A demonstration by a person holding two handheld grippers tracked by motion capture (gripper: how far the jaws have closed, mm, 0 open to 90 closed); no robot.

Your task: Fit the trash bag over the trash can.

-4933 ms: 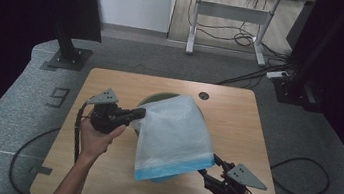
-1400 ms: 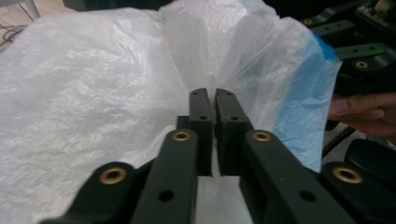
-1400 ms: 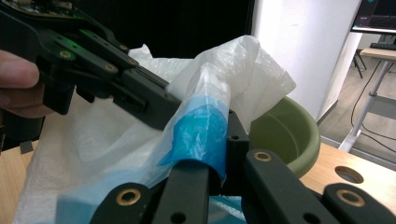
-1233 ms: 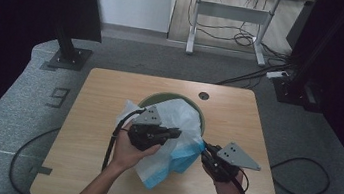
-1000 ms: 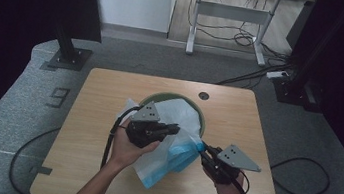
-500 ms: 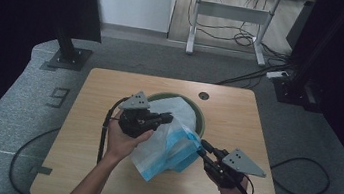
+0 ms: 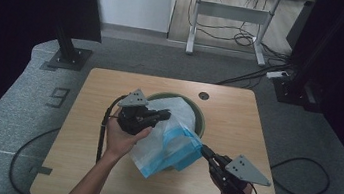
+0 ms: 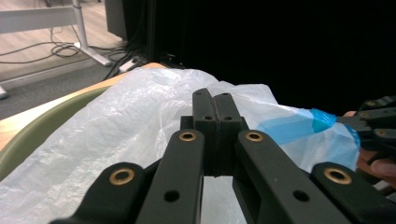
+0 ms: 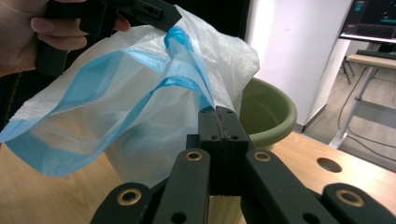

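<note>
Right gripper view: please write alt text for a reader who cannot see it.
The right gripper, jaws shut, pinches the blue-edged rim of a translucent white plastic bag. The left gripper, in a hand, holds the bag's upper edge, keeping its mouth spread. A green bin stands behind on the wooden table.

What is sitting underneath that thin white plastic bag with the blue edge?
A round green plastic bin on the wooden table lies under the white plastic bag. The bag covers most of the bin's opening, so what's inside cannot be seen.

Bag [image 7: 169,142] over basin [image 7: 200,121] on table [image 7: 238,116], tools at either side
</note>
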